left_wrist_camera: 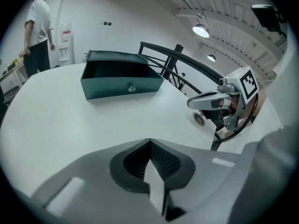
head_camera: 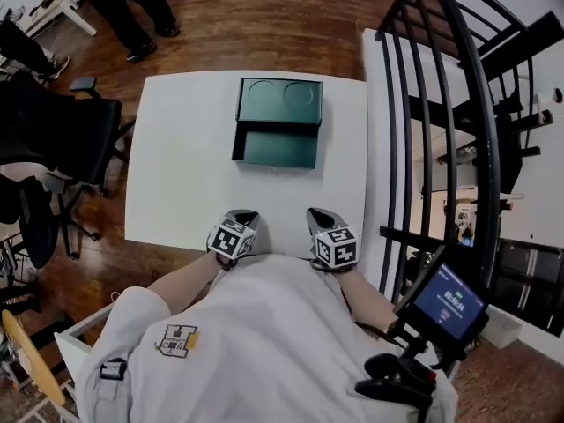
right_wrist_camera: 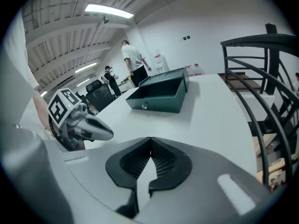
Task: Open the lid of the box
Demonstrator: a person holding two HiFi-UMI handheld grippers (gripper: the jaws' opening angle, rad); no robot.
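A dark green metal box (head_camera: 277,146) stands open in the far middle of the white table (head_camera: 185,174). Its lid (head_camera: 280,100) lies folded back flat behind it. The left gripper view shows the box (left_wrist_camera: 120,80) ahead with a small knob on its front wall, and the right gripper view has the box (right_wrist_camera: 159,95) ahead too. My left gripper (head_camera: 240,220) and right gripper (head_camera: 319,218) rest side by side at the table's near edge, well short of the box. Both are shut with nothing between the tips. Each one shows in the other's view, the right gripper (left_wrist_camera: 192,103) and the left gripper (right_wrist_camera: 108,133).
A black curved railing (head_camera: 458,104) runs along the table's right side. Black office chairs (head_camera: 53,139) stand at the left. People (head_camera: 132,7) stand at the far end of the room. A handheld device with a blue screen (head_camera: 448,305) sits at my lower right.
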